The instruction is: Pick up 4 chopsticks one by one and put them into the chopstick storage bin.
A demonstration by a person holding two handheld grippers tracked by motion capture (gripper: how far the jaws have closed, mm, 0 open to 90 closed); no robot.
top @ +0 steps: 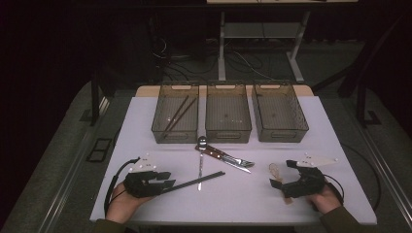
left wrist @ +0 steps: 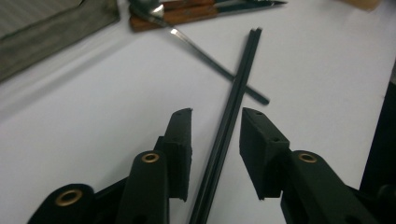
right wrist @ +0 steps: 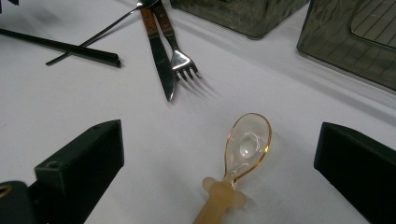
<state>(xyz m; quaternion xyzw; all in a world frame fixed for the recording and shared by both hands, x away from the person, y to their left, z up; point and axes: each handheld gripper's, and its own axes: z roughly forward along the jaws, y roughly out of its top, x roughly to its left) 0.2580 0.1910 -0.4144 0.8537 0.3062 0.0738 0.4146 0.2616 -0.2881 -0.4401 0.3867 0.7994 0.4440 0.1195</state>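
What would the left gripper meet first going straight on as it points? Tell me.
The left gripper already straddles the black chopsticks, jaws open. Straight on it would probably first meet the metal spoon crossing under them.

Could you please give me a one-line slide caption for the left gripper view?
Left claw, jaws open, straddles black chopsticks lying across a metal spoon on the white table.

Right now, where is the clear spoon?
The clear spoon lies on the table's right side between the open right tongs, untouched, with the knife and fork beyond it.
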